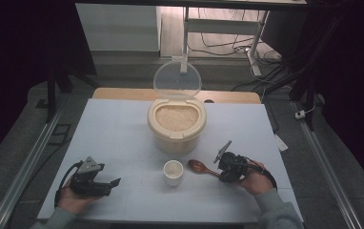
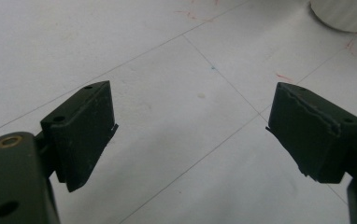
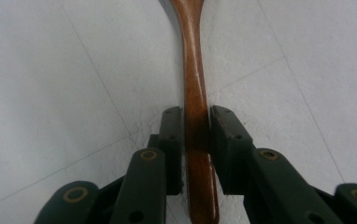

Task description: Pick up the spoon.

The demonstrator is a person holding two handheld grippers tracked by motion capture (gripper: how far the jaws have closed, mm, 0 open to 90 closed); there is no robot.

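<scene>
Wooden spoon lying on the white table, toward its near right part, bowl end pointing at the cup, handle running back to the right. Handle clamped between the two black jaws of the right gripper, jaws pressed against either side of the wood, spoon low against the table surface. Right gripper held in the person's right hand, close to the table's right edge and near its front.

Just left of the spoon bowl, a small white cup, upright, near the middle of the front half of the table, apart from the spoon.

Behind the cup, at the table's centre, a round cream rice container, filled with rice, clear lid hinged up and standing open toward the far edge.

Near the front left corner, the left gripper in the person's left hand, resting low over the table. Jaws wide apart, bare table between them, base of the white cup at the upper right of the left gripper view.
</scene>
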